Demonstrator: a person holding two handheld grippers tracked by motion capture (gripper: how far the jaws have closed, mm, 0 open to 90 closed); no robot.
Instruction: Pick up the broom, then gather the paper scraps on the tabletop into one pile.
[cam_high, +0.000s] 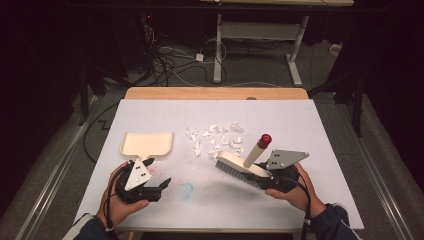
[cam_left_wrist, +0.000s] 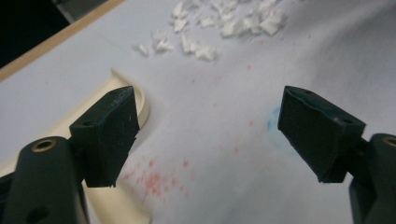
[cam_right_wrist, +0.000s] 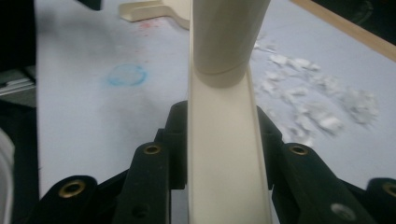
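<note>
A cream dustpan (cam_high: 147, 144) lies flat on the white table cover, left of centre, its handle toward me. My left gripper (cam_high: 161, 185) hovers just in front of that handle, open, with bare cover between its jaws in the left gripper view (cam_left_wrist: 210, 135); the dustpan's rim (cam_left_wrist: 144, 105) lies beside the left jaw. My right gripper (cam_high: 267, 180) is shut on a cream hand brush (cam_high: 237, 167) with dark bristles and a red-tipped handle (cam_high: 263, 140), held tilted just above the table. In the right gripper view the brush body (cam_right_wrist: 224, 154) runs up between the jaws.
A scatter of white paper scraps (cam_high: 217, 137) lies behind the brush, right of the dustpan. A blue ring mark (cam_high: 186, 190) and pink stains (cam_left_wrist: 154, 179) spot the cover near me. The wooden table edge (cam_high: 215, 93) runs along the back; cables lie on the floor beyond.
</note>
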